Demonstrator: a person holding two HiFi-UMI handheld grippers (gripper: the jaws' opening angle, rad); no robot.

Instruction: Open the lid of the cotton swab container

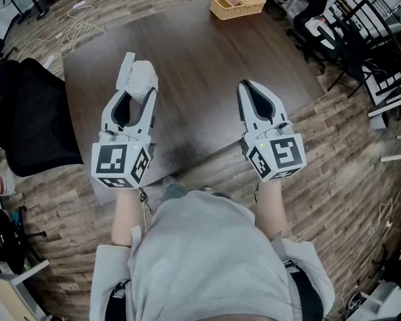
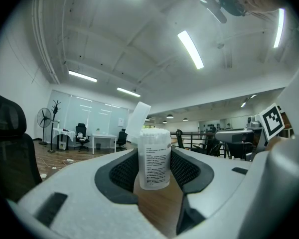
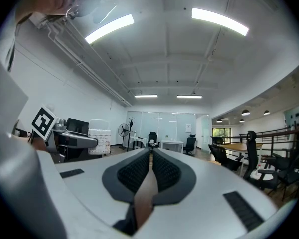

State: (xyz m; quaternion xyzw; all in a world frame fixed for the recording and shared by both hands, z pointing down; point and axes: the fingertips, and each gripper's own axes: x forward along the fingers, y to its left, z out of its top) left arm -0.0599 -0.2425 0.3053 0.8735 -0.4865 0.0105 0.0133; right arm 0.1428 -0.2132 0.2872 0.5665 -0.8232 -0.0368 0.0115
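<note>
The left tool grips the swab container, its lid flipped up. The right tool is closed, empty, over the counter.

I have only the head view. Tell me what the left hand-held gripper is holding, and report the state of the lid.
Observer: The left hand-held gripper is closed on the cotton swab container. The container stands upright with a jaw against each side.
Operator: Now the lid.
Observer: The lid is flipped open and tilts up and back from the container's left edge. The cotton swabs show at the top.
Operator: Check the other one.
Observer: In its own view, the right hand-held gripper has its jaws together with nothing between them.
</note>
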